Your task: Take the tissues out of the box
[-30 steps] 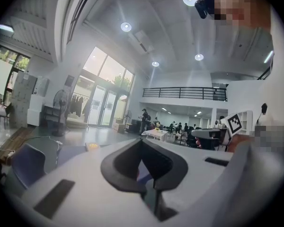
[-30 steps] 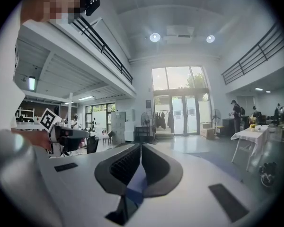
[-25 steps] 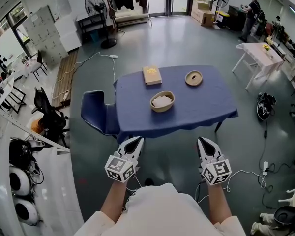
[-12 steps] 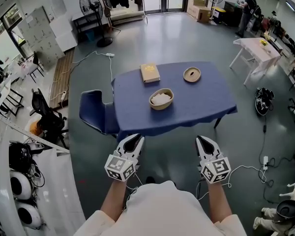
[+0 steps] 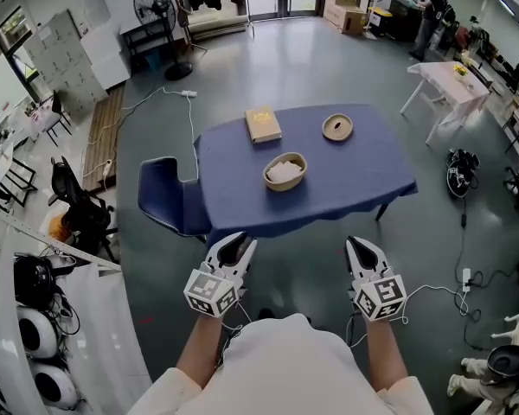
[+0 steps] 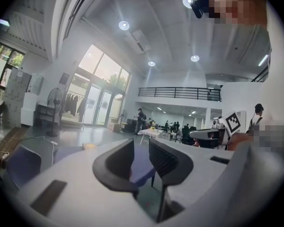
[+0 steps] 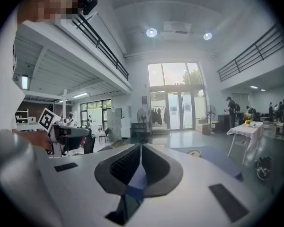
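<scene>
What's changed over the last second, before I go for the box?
The left gripper has just been opening its jaws; they stand apart, nothing between them. Nothing was grasped or let go. The right gripper stays shut and empty. Both remain short of the table, where the box, bowl and round dish lie as before.

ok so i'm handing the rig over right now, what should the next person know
Left claw: jaws apart, just been opening, nothing between them.
Right claw: shut, empty.
Both are short of the table and touch nothing.
The tissue box lies on the table's far side, with a round dish to its right. The basket nearer us holds a white heap, likely tissues.
Done: perhaps some tissues already out.
Left: reach the box and pull out the rest. What remains inside cannot be seen.
</scene>
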